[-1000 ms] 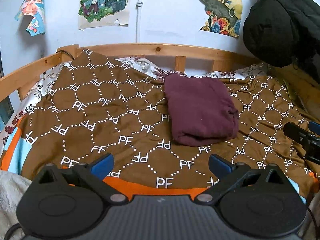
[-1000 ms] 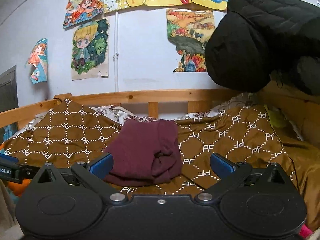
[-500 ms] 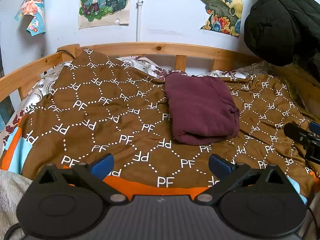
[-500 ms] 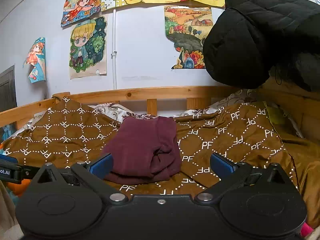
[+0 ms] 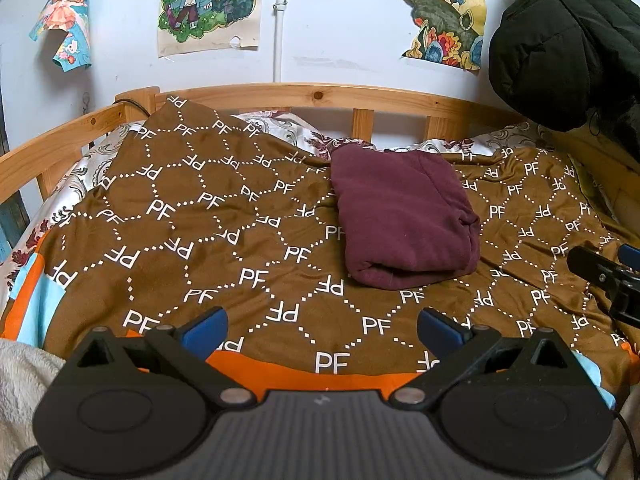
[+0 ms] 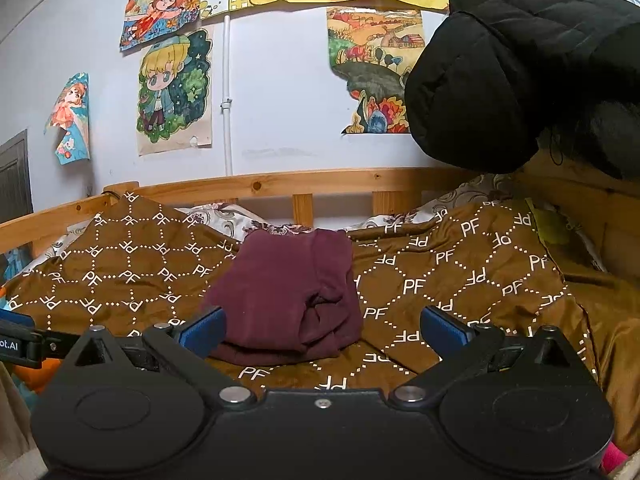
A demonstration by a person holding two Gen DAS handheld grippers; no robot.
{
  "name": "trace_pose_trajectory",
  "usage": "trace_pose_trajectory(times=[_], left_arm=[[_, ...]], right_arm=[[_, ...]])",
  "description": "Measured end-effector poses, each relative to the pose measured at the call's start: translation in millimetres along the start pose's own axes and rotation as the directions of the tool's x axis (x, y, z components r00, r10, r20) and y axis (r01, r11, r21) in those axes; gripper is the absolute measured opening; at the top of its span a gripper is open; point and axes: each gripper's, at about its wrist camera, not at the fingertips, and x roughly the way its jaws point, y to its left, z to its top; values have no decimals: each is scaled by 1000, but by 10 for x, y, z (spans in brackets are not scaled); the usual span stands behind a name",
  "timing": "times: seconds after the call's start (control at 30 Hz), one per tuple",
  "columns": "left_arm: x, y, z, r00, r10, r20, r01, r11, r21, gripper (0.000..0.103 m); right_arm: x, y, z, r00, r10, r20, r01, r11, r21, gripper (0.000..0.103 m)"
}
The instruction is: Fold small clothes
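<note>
A folded maroon garment point(image 5: 404, 216) lies on the brown patterned blanket point(image 5: 200, 216) in the middle of the bed; it also shows in the right wrist view point(image 6: 288, 296). My left gripper point(image 5: 322, 326) is open and empty, held back near the bed's front edge, well short of the garment. My right gripper point(image 6: 322, 326) is open and empty, just in front of the garment, not touching it. The right gripper's tip shows at the right edge of the left wrist view point(image 5: 608, 276).
A wooden bed rail point(image 5: 320, 96) runs along the back and left side. A black padded jacket point(image 6: 520, 60) hangs at the upper right. Posters point(image 6: 172, 92) are on the wall. A white fleece point(image 5: 20, 380) lies at the front left.
Both grippers have drifted slightly; the garment sits a touch lower and closer in both views. Nothing was gripped or let go.
</note>
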Motion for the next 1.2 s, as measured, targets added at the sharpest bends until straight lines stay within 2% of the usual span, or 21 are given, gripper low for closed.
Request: trace_pose_trajectory(times=[0.7,0.87,1.2], left_arm=[[-2,18,-10,1000,2,-2,-2,1000,0,102],[-9,59,-12,1000,25,0,-25,1000,-10,102],[-2,37,6,1000,12,-21,-11,1000,6,102]], right_arm=[[3,-10,3,1000,0,-2,0,1000,1,103],[11,-20,-1,1000,0,-3,0,1000,2,103],[28,-27,-34,1000,-6,-7,6,1000,5,103]])
